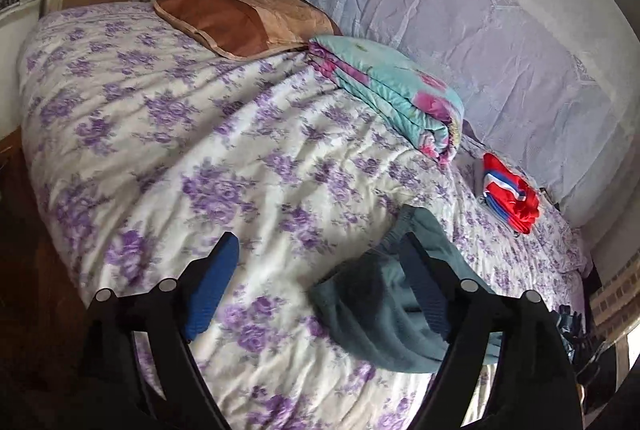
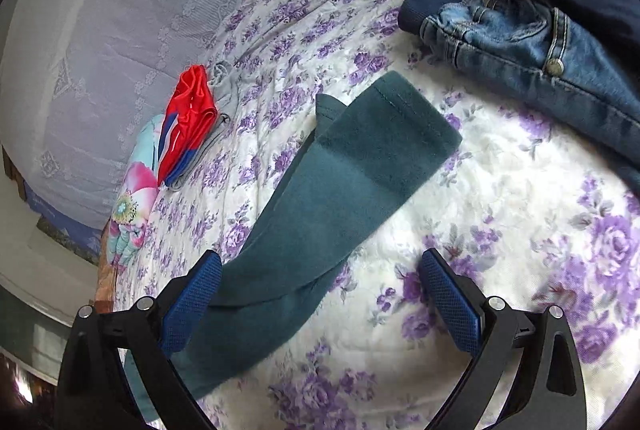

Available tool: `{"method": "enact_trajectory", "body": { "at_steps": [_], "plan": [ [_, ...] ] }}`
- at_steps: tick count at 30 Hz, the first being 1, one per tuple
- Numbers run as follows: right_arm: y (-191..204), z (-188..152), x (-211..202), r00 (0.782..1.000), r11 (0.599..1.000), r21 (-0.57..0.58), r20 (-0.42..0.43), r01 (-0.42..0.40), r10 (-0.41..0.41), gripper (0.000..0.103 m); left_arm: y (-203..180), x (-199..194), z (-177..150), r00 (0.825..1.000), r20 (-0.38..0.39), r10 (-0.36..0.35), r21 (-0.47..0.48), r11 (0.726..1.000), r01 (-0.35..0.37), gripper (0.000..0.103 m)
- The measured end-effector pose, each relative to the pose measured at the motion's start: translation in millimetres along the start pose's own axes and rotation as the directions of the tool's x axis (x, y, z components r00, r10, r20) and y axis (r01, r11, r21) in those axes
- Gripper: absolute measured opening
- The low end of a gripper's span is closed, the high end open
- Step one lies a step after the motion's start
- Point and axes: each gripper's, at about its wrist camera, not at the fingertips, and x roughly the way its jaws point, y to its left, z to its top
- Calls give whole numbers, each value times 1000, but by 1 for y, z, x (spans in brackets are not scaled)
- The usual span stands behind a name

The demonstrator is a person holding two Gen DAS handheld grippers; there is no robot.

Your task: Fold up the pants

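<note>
— So where are things on the bed [image 1: 168, 118]?
— Teal pants [image 2: 320, 198] lie lengthwise mid-bed, legs stacked; jeans [image 2: 520, 42] wait at the far corner.
— Claws?
— Left claw [image 1: 320, 278] and right claw [image 2: 320, 294] both gape, gripping nothing. Probably next: pinch the hem, fold toward the waistband.
</note>
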Motion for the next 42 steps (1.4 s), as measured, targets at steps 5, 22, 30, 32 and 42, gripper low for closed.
{"method": "enact_trajectory", "body": {
  "at_steps": [5,22,30,32,42],
  "plan": [
    [-5,2,13,997,997,-7,-2,-79,79,39,-56,77,11,996,-86,-24,103,994,33,79],
    [162,98,16,967,937,-349,234,-16,103,12,-127,217,15,922,-381,-70,213,964,162,31],
    [137,87,25,969,914,-363,224,183,-105,77,-95,175,42,984,-142,-104,122,985,122,19],
    [109,72,11,966,911,-350,215,217,-147,77,-91,179,41,983,-148,-107,124,984,126,19],
    [-7,38,24,980,976,-88,-9,198,-199,79,-78,184,34,993,-86,-78,65,994,83,19]
  ]
}}
